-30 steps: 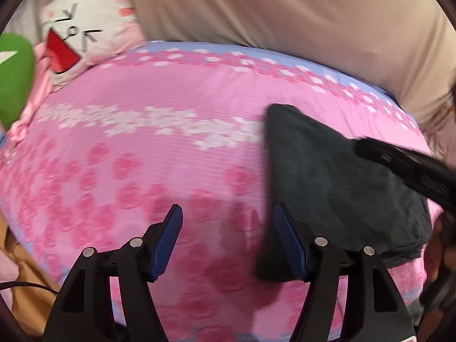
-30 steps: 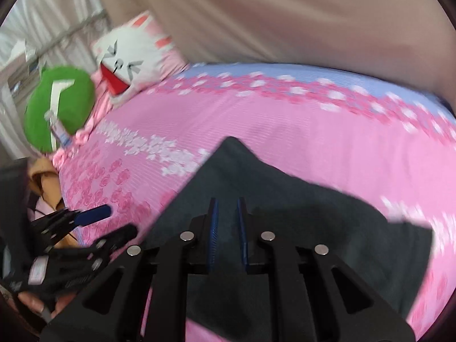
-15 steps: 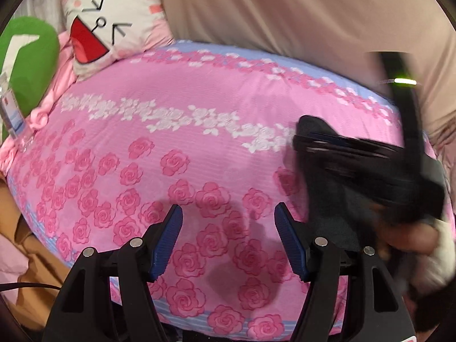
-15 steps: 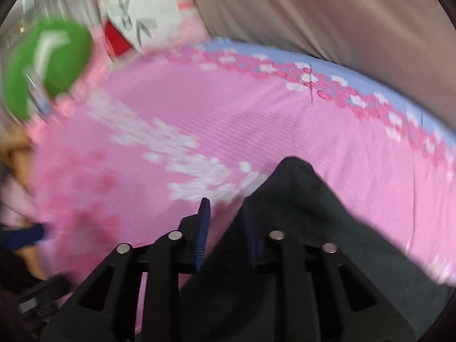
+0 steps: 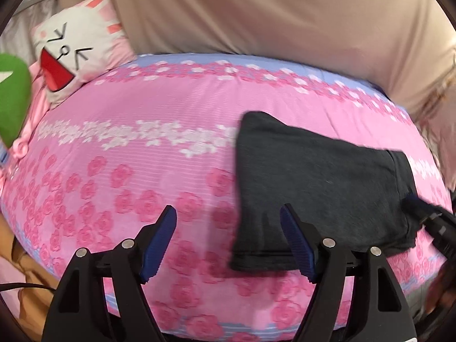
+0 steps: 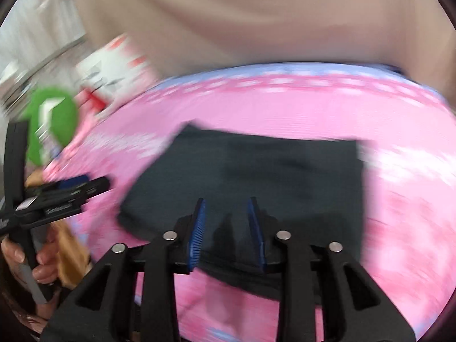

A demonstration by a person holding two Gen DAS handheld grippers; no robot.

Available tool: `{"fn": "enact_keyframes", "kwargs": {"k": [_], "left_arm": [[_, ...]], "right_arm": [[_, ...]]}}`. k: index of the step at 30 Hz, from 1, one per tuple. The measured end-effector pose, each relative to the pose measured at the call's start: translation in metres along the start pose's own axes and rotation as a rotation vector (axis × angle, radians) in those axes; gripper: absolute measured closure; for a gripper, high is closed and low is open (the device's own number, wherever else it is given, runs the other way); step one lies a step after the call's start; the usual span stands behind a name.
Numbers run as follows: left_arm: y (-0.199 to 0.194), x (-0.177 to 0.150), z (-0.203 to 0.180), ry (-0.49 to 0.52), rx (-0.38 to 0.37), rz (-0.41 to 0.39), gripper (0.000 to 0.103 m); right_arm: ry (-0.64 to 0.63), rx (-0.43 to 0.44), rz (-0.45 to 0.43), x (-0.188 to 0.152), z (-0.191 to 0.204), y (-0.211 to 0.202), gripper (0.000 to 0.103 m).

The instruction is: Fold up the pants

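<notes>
Pants [image 5: 319,182], dark and folded flat, lie at our three o'clock on the pink floral bedspread [image 5: 142,148]. Our left gripper [image 5: 228,239] spreads wider over bare cover, empty; right gripper [image 6: 226,228] opening, nothing pinched.

One folded dark pants [image 5: 310,188], one pink floral bed [image 5: 148,154], one cat-face cushion [image 5: 77,48], one green cushion [image 5: 12,99], two grippers: left gripper [image 5: 228,239], right gripper [image 6: 226,228].

Motion blur smears the whole right wrist view; the cat pillow [image 6: 114,65] there is unreadable. The left wrist view's edge cuts off the green cushion [image 5: 12,99] and the right claw [image 5: 427,216].
</notes>
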State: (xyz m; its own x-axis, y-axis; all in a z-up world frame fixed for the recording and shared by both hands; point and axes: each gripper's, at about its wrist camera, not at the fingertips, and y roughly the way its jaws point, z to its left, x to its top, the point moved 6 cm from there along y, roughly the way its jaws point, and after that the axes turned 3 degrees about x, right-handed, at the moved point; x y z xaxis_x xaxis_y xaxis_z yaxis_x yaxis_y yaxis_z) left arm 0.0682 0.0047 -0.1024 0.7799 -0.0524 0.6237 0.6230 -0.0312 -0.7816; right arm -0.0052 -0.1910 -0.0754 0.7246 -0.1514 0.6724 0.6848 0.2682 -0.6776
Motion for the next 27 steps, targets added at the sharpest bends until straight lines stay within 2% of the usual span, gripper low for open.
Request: {"fn": "enact_keyframes", "kwargs": {"k": [2, 4, 10, 12, 17, 18, 19, 21, 23, 25, 27], "left_arm": [[0.007, -0.003, -0.019, 0.036, -0.008, 0.018, 0.031], [0.010, -0.006, -0.033, 0.061, -0.011, 0.026, 0.031], [0.015, -0.015, -0.057, 0.101, 0.007, 0.045, 0.031], [0.014, -0.018, -0.059, 0.101, 0.012, 0.049, 0.030], [0.015, -0.021, -0.060, 0.104, 0.025, 0.058, 0.030], [0.015, -0.021, -0.060, 0.106, 0.027, 0.060, 0.030], [0.016, -0.022, -0.060, 0.105, 0.028, 0.062, 0.030], [0.017, -0.022, -0.059, 0.102, 0.030, 0.067, 0.029], [0.018, -0.022, -0.058, 0.097, 0.030, 0.068, 0.028], [0.020, -0.022, -0.056, 0.097, 0.035, 0.070, 0.027], [0.020, -0.020, -0.054, 0.091, 0.041, 0.072, 0.027]], "right_arm": [[0.081, -0.026, 0.012, -0.011, -0.028, -0.005, 0.068], [0.118, -0.007, 0.017, -0.021, -0.040, -0.006, 0.068], [0.102, 0.011, -0.016, -0.020, -0.037, -0.009, 0.058], [0.107, -0.001, -0.020, -0.019, -0.041, -0.008, 0.048], [0.111, -0.015, -0.007, -0.024, -0.046, -0.002, 0.048], [0.098, -0.026, -0.009, -0.025, -0.045, -0.001, 0.058], [0.086, -0.042, -0.010, -0.026, -0.045, 0.000, 0.062], [0.070, -0.053, -0.021, -0.026, -0.045, -0.004, 0.081], [0.115, 0.020, -0.042, -0.019, -0.047, -0.011, 0.090], [0.119, 0.078, -0.060, -0.008, -0.041, -0.019, 0.091], [0.091, 0.132, -0.132, 0.015, -0.026, -0.043, 0.096]]}}
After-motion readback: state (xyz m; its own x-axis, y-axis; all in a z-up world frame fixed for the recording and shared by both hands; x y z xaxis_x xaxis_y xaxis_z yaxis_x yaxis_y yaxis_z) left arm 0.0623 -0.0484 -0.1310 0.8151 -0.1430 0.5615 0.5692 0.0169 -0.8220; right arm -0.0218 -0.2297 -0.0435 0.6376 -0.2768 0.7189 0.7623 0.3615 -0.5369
